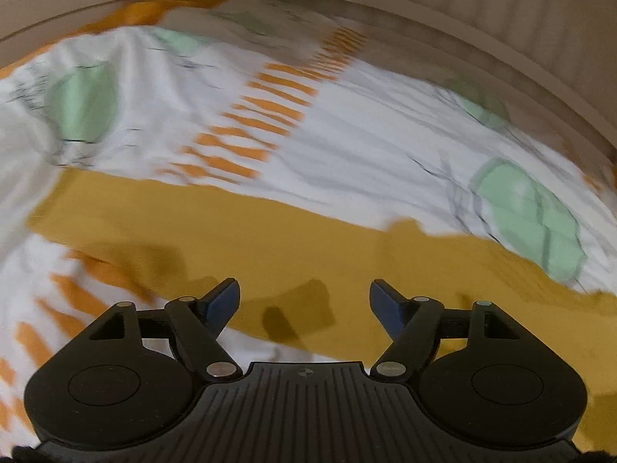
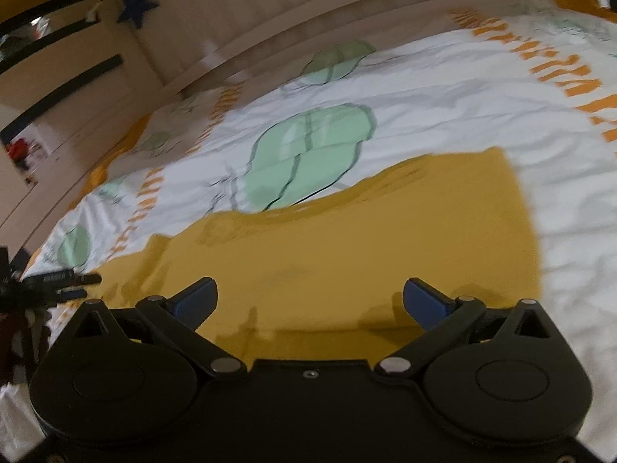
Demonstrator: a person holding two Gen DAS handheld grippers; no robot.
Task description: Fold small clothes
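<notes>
A mustard-yellow garment point(image 1: 270, 239) lies flat on a bed, spread across the lower half of the left wrist view. My left gripper point(image 1: 304, 301) hovers above it, open, with nothing between its blue-padded fingers. In the right wrist view the same garment point(image 2: 366, 239) fills the middle, with a straight edge on its right side. My right gripper point(image 2: 310, 301) hangs over the garment's near part with its jaws wide open and empty. The left gripper point(image 2: 83, 281) shows at the left edge of the right wrist view. Both views are blurred.
The bed cover point(image 1: 366, 146) is white with pale green shapes and orange dashed stripes. A beige bed frame point(image 1: 520, 61) curves round the far side. Beige cabinet fronts with dark bars point(image 2: 65, 88) and a blue star point(image 2: 139, 5) stand beyond the bed.
</notes>
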